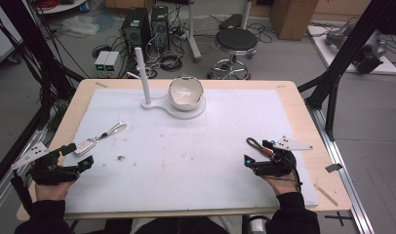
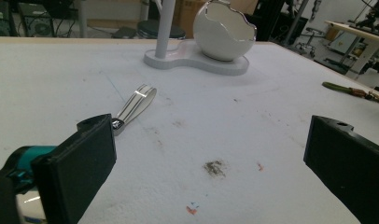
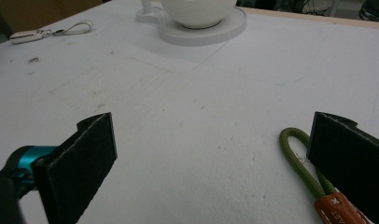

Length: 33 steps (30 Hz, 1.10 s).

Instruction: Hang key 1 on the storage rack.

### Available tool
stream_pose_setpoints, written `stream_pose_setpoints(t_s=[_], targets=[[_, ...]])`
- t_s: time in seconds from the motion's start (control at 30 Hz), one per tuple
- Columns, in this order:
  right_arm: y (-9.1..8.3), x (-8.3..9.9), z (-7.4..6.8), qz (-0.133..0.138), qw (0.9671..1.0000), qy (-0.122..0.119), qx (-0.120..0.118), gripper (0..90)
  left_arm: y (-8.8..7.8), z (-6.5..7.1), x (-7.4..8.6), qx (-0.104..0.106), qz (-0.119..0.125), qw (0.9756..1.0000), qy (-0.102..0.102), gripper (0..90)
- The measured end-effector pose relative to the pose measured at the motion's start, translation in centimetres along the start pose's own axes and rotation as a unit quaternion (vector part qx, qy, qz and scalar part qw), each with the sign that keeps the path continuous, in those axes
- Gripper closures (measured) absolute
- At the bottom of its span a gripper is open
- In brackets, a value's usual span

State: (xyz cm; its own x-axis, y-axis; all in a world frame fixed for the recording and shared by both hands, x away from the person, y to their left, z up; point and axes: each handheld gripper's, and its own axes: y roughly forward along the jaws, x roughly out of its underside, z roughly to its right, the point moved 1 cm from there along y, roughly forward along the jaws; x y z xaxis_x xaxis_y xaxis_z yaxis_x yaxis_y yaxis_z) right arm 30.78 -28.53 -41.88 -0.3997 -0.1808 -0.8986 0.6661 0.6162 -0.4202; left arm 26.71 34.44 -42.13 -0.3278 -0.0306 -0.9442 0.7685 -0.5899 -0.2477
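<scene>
Green strap [image 3: 302,161] partly hidden behind right gripper [image 3: 211,158].

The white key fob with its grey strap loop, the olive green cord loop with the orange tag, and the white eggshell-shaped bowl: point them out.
white key fob [image 1: 85,146]: high view, on its body.
olive green cord loop [image 3: 300,163]: right gripper view, on the cord's left strand.
white eggshell-shaped bowl [image 2: 223,33]: left gripper view, on its outer wall.
</scene>
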Motion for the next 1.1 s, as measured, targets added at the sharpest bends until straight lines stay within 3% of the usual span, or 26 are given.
stream_pose_setpoints(t_s=[0.2,0.57,0.8,1.1], targets=[[-0.11,0.04,0.08,0.002,1.0,0.004,0.001,0.7,0.01,0.21,0.09,0.006,-0.014,0.9999,0.0,2.8],[0.05,0.19,-0.02,-0.003,1.0,0.001,0.003,0.7,0.2,0.21,0.07,0.01,-0.011,0.9999,-0.002,2.8],[0.16,0.29,-0.07,-0.01,0.9999,-0.003,0.006,0.7,0.25,-0.04,0.02,0.006,-0.017,0.9998,-0.007,2.8],[0.05,0.42,0.07,-0.012,0.9999,-0.001,0.009,0.6,0.91,0.15,-0.61,-0.003,-0.04,0.9992,0.003,2.8]])
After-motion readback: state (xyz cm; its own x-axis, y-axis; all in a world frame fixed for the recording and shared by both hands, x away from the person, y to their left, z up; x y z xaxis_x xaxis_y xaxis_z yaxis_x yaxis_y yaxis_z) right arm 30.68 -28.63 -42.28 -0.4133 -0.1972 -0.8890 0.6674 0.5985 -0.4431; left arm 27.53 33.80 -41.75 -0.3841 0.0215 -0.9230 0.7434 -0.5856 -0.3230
